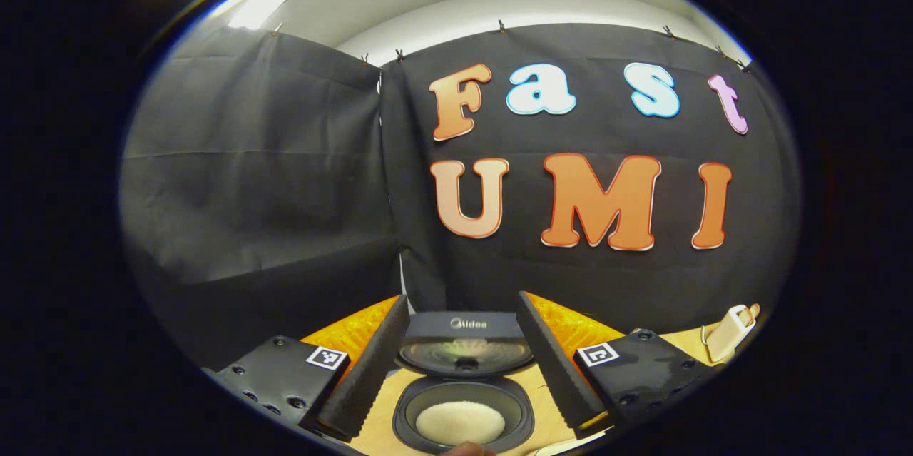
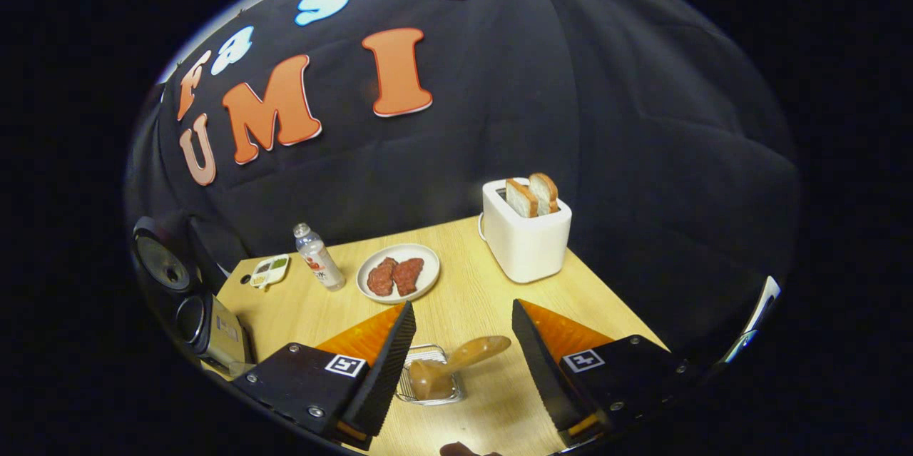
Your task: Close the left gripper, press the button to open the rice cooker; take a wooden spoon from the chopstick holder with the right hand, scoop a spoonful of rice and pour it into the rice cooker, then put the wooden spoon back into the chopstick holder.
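Observation:
The rice cooker (image 1: 463, 399) stands open just below my left gripper (image 1: 462, 299). Its lid (image 1: 465, 342) is raised, and white rice (image 1: 460, 422) lies in the dark pot. The left gripper is open, with its fingers on either side of the cooker and touching nothing. On the table under my right gripper (image 2: 463, 305) a small wire chopstick holder (image 2: 428, 377) holds the wooden spoon (image 2: 467, 356), which leans out to the right. The right gripper is open above it, and the spoon is not between its fingers. The cooker (image 2: 207, 327) also stands at the table's left edge in the right gripper view.
A white toaster (image 2: 526, 238) with two bread slices stands at the back right of the wooden table (image 2: 492, 285). A plate of meat (image 2: 398, 272), a small bottle (image 2: 319, 256) and a little sauce dish (image 2: 269, 270) sit behind the holder. A white plug (image 1: 731, 331) lies at the right.

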Action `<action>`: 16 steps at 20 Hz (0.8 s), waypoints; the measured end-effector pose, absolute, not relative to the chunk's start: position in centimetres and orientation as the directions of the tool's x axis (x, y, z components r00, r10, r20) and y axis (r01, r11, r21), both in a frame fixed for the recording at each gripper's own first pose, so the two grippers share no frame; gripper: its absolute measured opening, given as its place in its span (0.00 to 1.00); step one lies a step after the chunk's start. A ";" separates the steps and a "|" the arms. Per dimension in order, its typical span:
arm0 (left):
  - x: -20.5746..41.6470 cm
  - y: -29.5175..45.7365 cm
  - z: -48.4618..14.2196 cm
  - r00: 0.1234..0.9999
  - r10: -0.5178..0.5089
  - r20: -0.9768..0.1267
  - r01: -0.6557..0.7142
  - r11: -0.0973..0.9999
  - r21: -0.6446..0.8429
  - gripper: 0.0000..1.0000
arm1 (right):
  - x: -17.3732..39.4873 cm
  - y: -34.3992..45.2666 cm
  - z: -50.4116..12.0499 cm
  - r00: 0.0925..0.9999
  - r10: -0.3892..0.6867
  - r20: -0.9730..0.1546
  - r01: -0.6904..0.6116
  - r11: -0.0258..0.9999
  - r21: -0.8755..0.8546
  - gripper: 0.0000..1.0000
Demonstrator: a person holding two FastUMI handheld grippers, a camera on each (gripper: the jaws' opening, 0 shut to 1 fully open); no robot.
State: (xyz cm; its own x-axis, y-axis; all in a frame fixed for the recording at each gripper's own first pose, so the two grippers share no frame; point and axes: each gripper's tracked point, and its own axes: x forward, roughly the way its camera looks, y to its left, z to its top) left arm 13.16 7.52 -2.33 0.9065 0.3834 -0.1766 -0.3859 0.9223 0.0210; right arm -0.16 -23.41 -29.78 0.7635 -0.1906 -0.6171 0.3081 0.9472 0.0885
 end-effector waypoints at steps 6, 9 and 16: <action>19.1 9.3 -6.9 0.841 0.402 -0.363 -0.428 0.904 0.010 0.96 | 1.7 -20.0 -23.4 0.838 -0.145 -0.526 0.221 0.971 0.085 0.85; 20.4 9.7 -10.7 0.782 0.398 -0.481 -0.433 0.901 0.042 1.00 | 2.1 -18.2 -23.1 0.840 -0.119 -0.529 0.188 0.979 0.078 0.85; 20.3 10.4 -14.5 0.712 0.387 -0.585 -0.414 0.905 0.094 0.98 | 2.1 -15.2 -23.3 0.836 -0.071 -0.545 0.134 0.988 0.076 0.85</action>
